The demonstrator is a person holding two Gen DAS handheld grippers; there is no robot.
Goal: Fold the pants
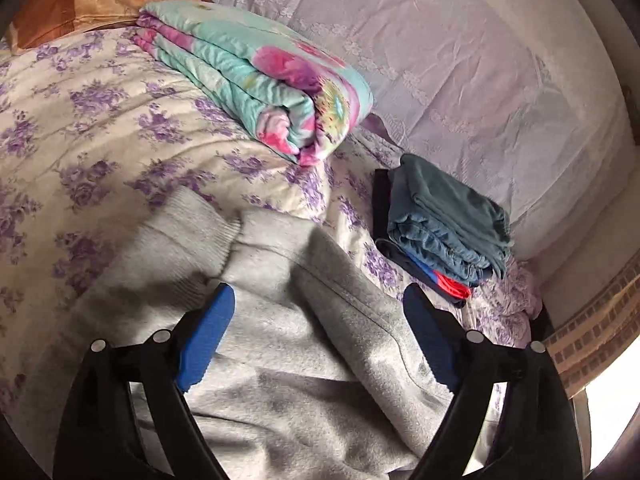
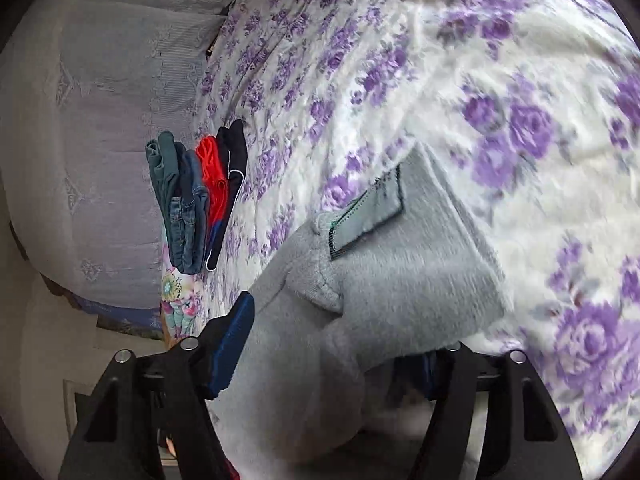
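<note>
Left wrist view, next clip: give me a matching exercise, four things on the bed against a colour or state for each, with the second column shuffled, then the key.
Things
1. grey pants
2. folded quilt
3. stack of folded clothes
4. bedspread

Colour or state
A. white with purple flowers, spread flat
B. teal and pink floral, folded into a thick bundle
C. plain light grey, lying between the open tongs
D. blue-green piece on top, red and dark pieces under it

Pairs: 1-C, 2-B, 3-D, 4-A
</note>
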